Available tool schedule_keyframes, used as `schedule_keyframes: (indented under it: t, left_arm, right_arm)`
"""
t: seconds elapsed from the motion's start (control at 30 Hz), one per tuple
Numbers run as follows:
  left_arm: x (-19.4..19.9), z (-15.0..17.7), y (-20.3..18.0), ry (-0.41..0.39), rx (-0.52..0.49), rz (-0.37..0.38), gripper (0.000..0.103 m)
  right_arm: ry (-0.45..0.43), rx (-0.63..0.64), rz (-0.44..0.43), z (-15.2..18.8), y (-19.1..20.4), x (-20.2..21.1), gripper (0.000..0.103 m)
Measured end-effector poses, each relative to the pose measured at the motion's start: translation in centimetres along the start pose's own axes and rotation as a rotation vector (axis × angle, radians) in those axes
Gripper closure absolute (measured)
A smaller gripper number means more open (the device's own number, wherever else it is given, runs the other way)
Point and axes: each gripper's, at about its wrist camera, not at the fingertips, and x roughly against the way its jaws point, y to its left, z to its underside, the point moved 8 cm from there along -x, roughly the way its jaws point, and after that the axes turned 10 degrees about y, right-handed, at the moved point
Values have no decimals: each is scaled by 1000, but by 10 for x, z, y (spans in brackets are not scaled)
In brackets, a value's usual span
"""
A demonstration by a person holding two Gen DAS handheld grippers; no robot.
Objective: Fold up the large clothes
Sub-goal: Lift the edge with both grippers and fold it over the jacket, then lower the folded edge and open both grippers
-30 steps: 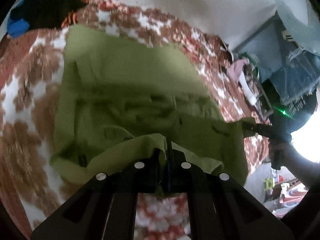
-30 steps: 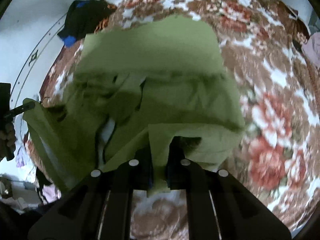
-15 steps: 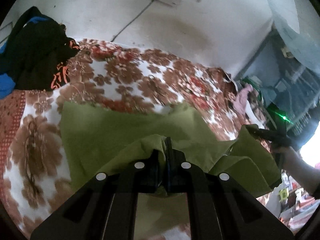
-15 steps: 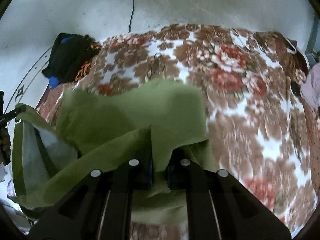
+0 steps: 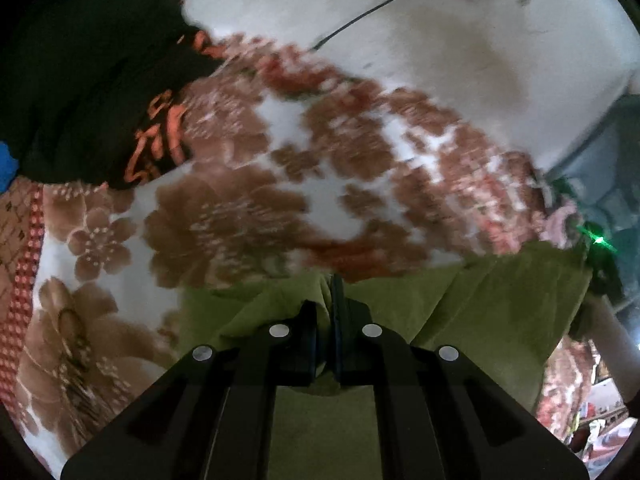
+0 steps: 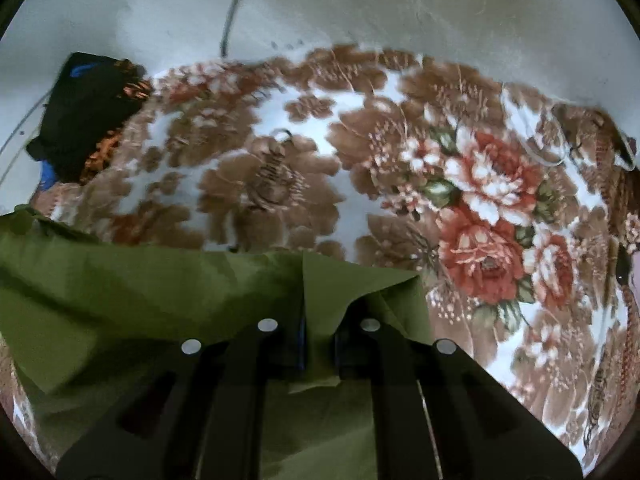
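Observation:
An olive green garment (image 5: 492,312) hangs between my two grippers over a bed with a brown and red floral blanket (image 5: 240,216). My left gripper (image 5: 332,316) is shut on one edge of the cloth, which bunches around its black fingers. In the right wrist view the same green garment (image 6: 132,280) spreads to the left, and my right gripper (image 6: 320,336) is shut on a fold of it. The right gripper with its green light (image 5: 596,256) and a person's hand show at the right edge of the left wrist view. The garment's lower part is hidden under the grippers.
A pile of black clothes with orange print and a blue piece (image 5: 100,92) lies at the far left of the blanket (image 6: 480,200), also seen as a dark pile (image 6: 88,116). A white wall with a dark cable (image 6: 232,4) stands behind the bed. Clutter shows at the right (image 5: 600,432).
Both grippers have carried the green garment's edge toward the far side of the bed, folding it over itself. Far less green cloth and more bare blanket lie ahead now. The black pile looms nearer.

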Motion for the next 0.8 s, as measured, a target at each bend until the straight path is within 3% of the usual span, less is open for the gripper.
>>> schedule_keyframes:
  t: [0.23,0.3,0.43,0.53,0.6,0.67,0.7,0.73,0.77,0.8]
  left_arm:
    - [-41,4,45,77,48,-50,98]
    - [-47,6,51,80,55,-61,98]
    - [-58,5,57,102,76,-81,94]
    - [-59,0,61,108,119,-53,93]
    - [-56,-4,64,109,165,-6,85]
    - [-52,-7,61,107,191,54,55]
    - [-48,-10,58,102,202,88,44]
    - [-44,-12,54,97,212,112,18]
    - [-41,-15,52,87,220,109,6]
    - [-36,-18,53,74,229,93,6]
  right_arm:
    - [88,-24,34,14,-26,-69,93]
    - [93,-53,65,18,-34,-80,93]
    - [72,-96,47,18,-40,-82,90]
    - [48,-160,-11,14,-50,-73,77]
    - [27,-183,-42,8,-53,-64,67]
    - [14,-199,-76,4,-55,-56,60]
    - [9,-200,-86,3,-55,-53,44]
    - [-1,-202,-93,1,-55,-48,27]
    - [-32,-208,-79,-2,-56,-38,5]
    - [-70,-216,-67,-6,-59,-28,5]
